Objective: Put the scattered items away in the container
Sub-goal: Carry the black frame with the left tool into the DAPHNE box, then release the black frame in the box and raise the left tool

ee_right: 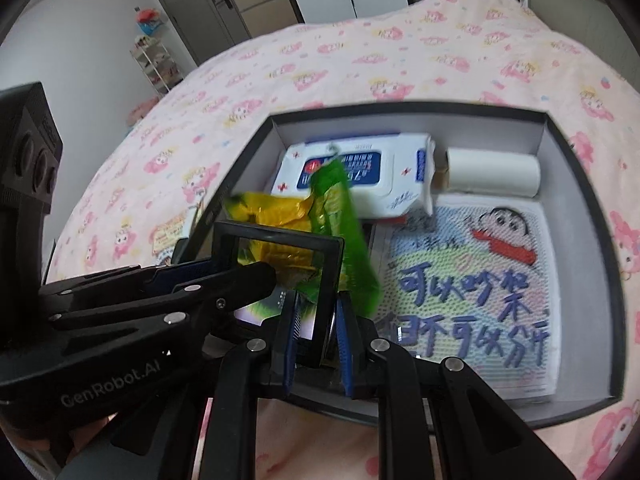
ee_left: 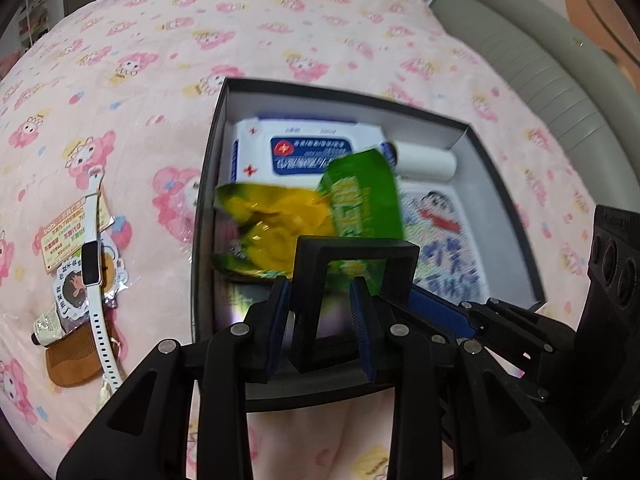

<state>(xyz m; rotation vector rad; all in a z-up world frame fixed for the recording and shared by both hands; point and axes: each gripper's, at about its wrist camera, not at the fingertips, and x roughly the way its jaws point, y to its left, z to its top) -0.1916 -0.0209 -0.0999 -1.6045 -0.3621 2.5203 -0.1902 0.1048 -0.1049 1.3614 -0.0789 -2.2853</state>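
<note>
Black frame [ee_left: 354, 300] pinched in both grippers, left [ee_left: 322, 312] and right [ee_right: 316, 320], over box [ee_right: 580, 208]; I'd lower level beside snack packets [ee_left: 280, 220], then release.

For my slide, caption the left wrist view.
Both grippers hold a black frame over the box; watch and comb lie on the bedspread.
</note>
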